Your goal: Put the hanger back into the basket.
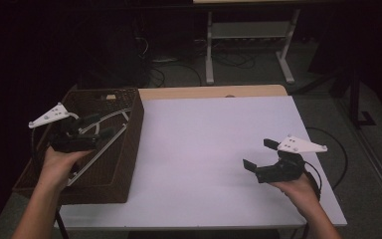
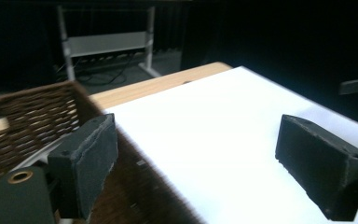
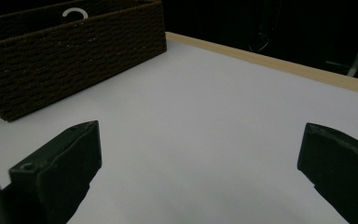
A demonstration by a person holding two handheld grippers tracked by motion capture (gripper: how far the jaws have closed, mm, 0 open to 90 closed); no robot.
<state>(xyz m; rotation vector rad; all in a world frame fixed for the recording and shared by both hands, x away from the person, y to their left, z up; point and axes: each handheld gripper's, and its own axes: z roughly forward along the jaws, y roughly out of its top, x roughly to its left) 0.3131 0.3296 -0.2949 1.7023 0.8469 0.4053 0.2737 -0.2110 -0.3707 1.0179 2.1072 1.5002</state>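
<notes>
**Basket at left edge with hangers inside, both grippers spread wide and empty**

While both grippers hang over the table, the one container here is the dark woven basket [image 1: 124, 149], sitting on the left side of the white table top [image 1: 209, 149], its long side running front to back. Inside, from the high view: pale hangers [image 1: 104, 134], thin white/grey bars lying slanted across the interior. How many, I cannot tell. The right gripper view shows one white hook [image 3: 74, 13] poking up above the basket's far rim. Something small and light sits near the basket's back wall; too small to identify.

Left gripper [image 1: 97, 127]: held over the basket's open top, above the hangers, jaws spread wide, nothing between them. In the left gripper view the left jaw sits over the basket's edge and the right jaw over bare white surface. Whether it touches a hanger, I cannot tell.

Right gripper [image 1: 260, 154]: over the right-front part of the table, well apart from the basket, jaws wide apart, nothing held. Bare white surface between them in its own view.

Surroundings: wooden table edge [image 1: 214, 91] showing at the back beyond the white surface. On the floor behind, a pale metal frame [image 1: 248, 35] with cables [image 1: 179, 64] around it. Dark room otherwise. Nothing lies on the table between the basket and the right gripper.
</notes>
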